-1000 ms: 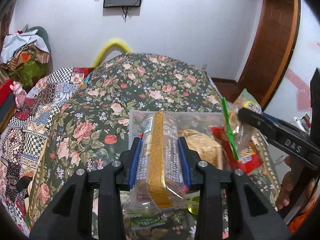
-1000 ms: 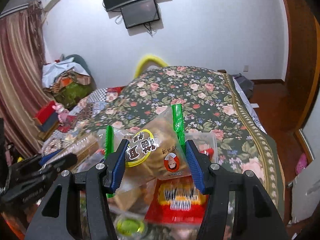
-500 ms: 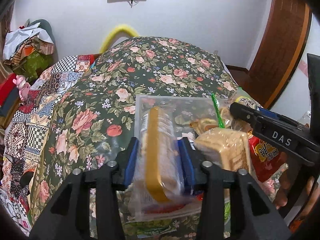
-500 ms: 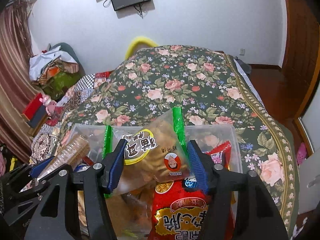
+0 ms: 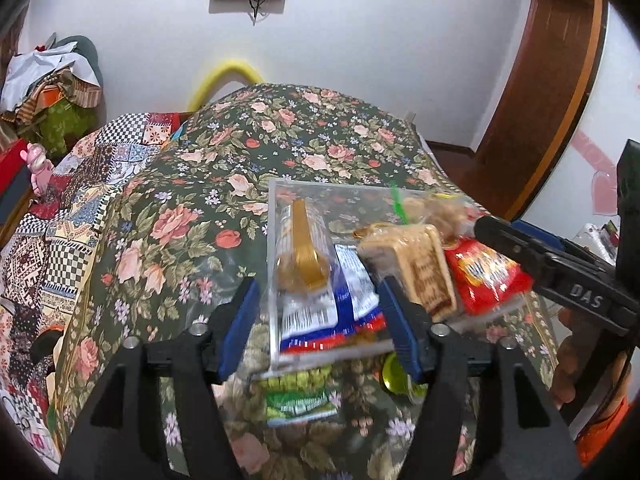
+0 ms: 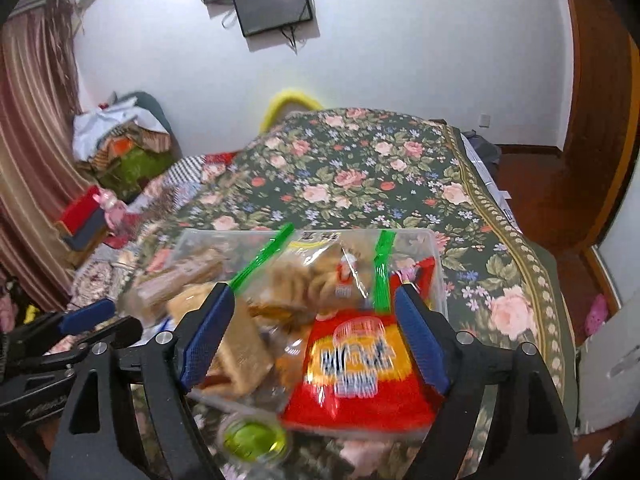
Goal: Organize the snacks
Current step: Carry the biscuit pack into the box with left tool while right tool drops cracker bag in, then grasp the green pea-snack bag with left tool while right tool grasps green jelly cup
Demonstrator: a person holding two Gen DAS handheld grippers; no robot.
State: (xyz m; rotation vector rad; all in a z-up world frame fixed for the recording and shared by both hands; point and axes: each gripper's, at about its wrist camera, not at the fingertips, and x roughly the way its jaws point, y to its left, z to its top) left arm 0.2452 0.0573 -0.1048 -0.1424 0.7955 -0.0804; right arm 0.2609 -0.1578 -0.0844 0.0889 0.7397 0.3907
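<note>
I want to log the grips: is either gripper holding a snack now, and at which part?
Nothing is held. The jaws of the left gripper and right gripper are opening, clear of the packets lying in the clear box.

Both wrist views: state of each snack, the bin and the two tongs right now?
Clear bin: on the floral bedspread, uncovered, holding packs.
Gold-striped pack: in the bin, let go.
Green-edged cracker bag: in the bin, let go.
Red bag: lying in the bin.
Green-lidded cup: outside the bin, near side.
Left tongs: jaws opening, pads clear of the packs.
Right tongs: jaws opening, pads clear of the bags.
</note>
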